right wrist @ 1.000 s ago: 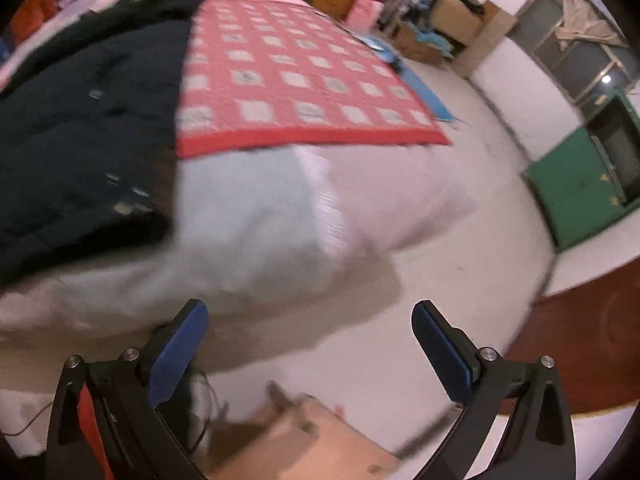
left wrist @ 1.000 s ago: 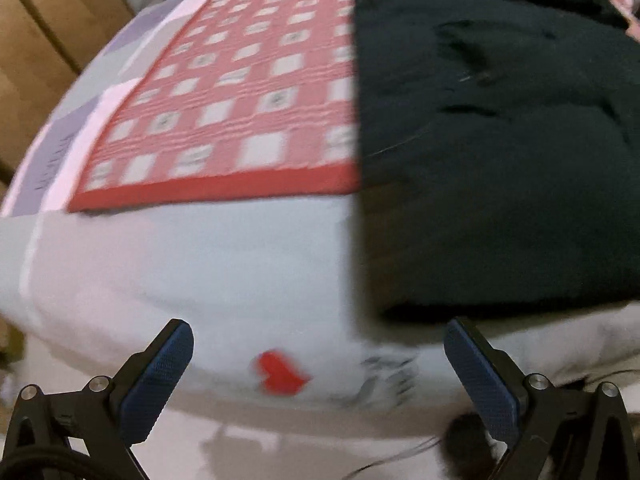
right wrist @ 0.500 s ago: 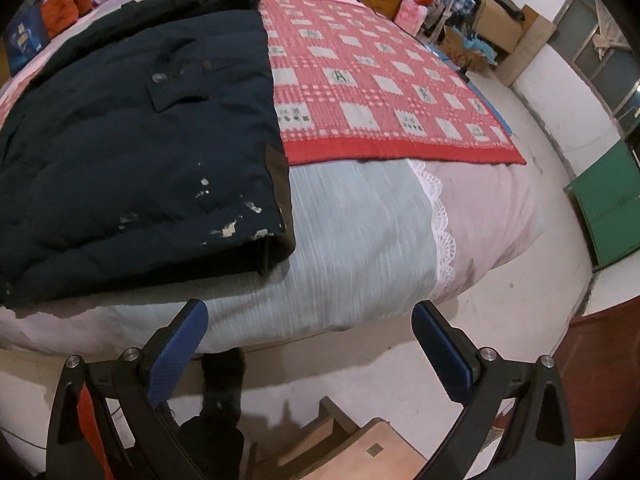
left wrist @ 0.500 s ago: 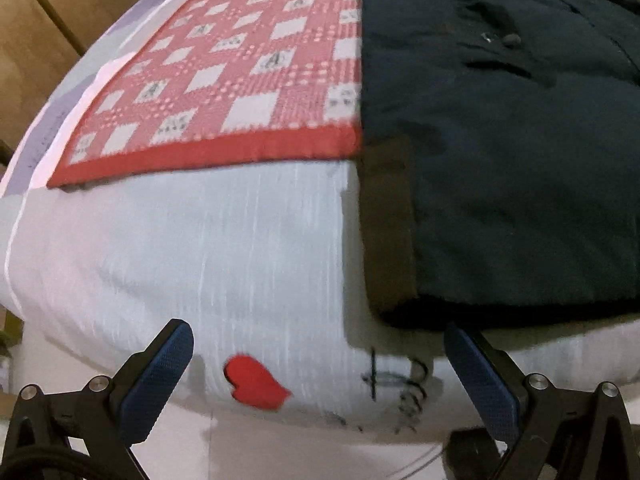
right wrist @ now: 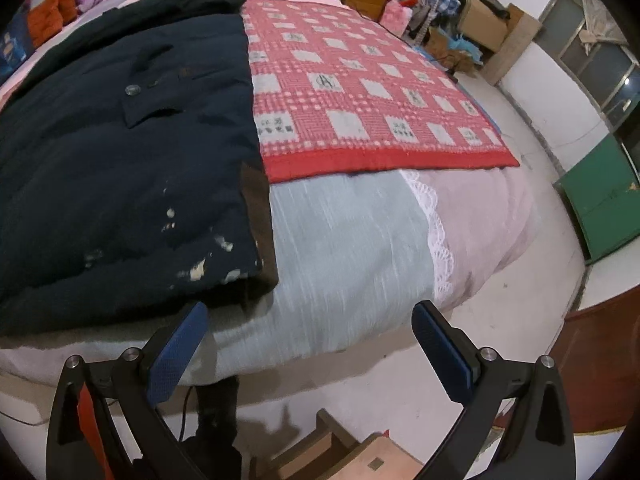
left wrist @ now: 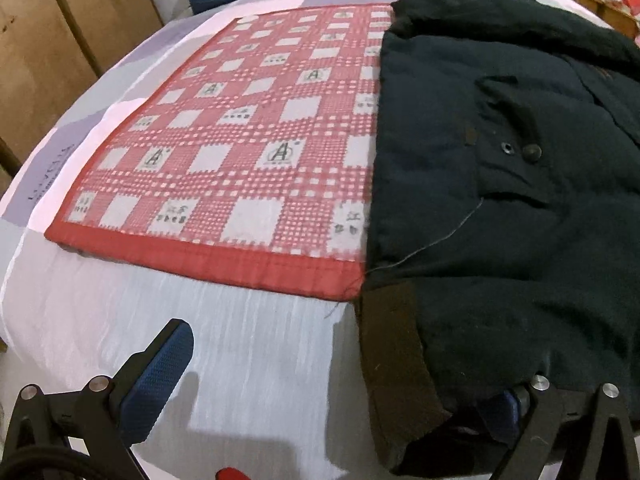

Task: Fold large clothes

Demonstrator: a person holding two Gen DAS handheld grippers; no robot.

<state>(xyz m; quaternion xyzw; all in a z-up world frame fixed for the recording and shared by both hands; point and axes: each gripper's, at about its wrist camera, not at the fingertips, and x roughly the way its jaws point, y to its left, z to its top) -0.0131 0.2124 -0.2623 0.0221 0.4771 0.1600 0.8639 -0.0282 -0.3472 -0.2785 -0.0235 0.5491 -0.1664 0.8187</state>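
**Dark coat laid flat at the foot of a bed, two tongs at its hem**

A dark navy coat (right wrist: 120, 152) lies spread on a bed (right wrist: 352, 248), one long side overlapping a red-and-white checked blanket (right wrist: 360, 96). Its brown-trimmed hem corner (left wrist: 392, 360) reaches the pale sheet near the bed's foot edge. The left tongs (left wrist: 340, 384) stand wide open and empty; one blue pad hovers over bare sheet, the other is tucked against the hem, partly hidden by the cloth. The right tongs (right wrist: 312, 344) are likewise spread wide and hold nothing, one pad just below the coat's pale-flecked corner, the other over the sheet's edge. A green cabinet (right wrist: 600, 208) stands beyond the bed, with cardboard boxes (right wrist: 480, 32) against the far wall.
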